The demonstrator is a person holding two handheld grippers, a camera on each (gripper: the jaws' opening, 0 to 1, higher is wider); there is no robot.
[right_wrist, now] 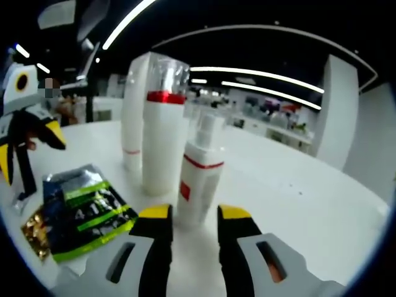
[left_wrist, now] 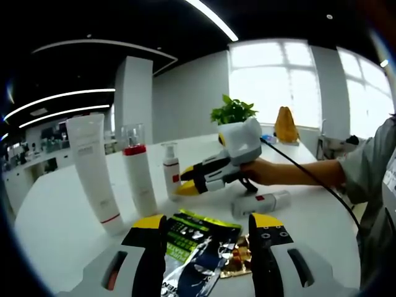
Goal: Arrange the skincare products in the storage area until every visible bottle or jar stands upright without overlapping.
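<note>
The left tool [left_wrist: 207, 247] is held low with its two yellow-tipped jaws parted and level. The right tool [right_wrist: 195, 232] also has its jaws spread apart. In the left gripper view the right tool reaches in from the right, gripped by the person's hand [left_wrist: 263, 170] on an outstretched forearm in a grey sleeve [left_wrist: 371, 170].

We carry two hand-held grippers. The left hand-held gripper [left_wrist: 207, 244] has black jaws capped with yellow tips, mounted on pale grey bodies with slotted openings showing orange inside; small screw holes dot one jaw. The right hand-held gripper [left_wrist: 185, 182] has a white and grey pistol-shaped body, yellow and black jaws, and a thin black cable [left_wrist: 309, 176] trailing back. We wear a grey sleeve [left_wrist: 365, 164].
</note>
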